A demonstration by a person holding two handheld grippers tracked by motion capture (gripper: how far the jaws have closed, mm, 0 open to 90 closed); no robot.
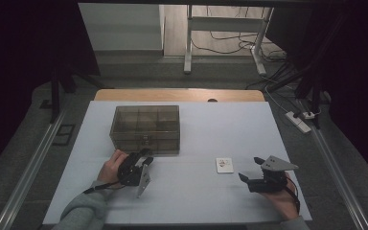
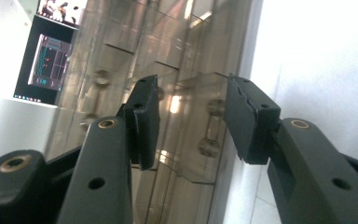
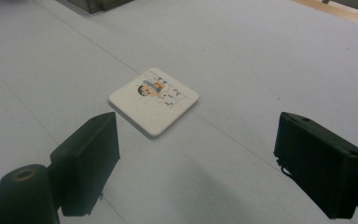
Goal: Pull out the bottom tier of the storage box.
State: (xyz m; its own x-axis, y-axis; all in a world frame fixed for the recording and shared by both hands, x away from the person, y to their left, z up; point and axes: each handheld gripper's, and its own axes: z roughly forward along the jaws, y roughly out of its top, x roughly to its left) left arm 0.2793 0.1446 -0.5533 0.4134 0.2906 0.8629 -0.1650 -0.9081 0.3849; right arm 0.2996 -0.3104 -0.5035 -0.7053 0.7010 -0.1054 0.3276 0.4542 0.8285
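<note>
**Latch of the compartment box approached by the left gripper; tile awaiting the right**

White sheeting covers the table point(image 1: 206, 129), beyond which a grey floor with cables is seen. A smoky transparent compartment box point(image 1: 145, 128) stands closed toward the left, and a small white tile point(image 1: 224, 165) bearing a cartoon figure lies flat and well apart from it to the right. The left gripper point(image 1: 144, 157) is held at the box's front wall; its jaws are parted, and the clear front latch point(image 2: 193, 126) is seen between them with the pads not pressing on it. The right gripper point(image 1: 251, 168) rests near the tile, spread wide, nothing held. The step is judged to be the opening of the box. Next, the latch must be released and the lid raised before the tile can be picked up.
</note>
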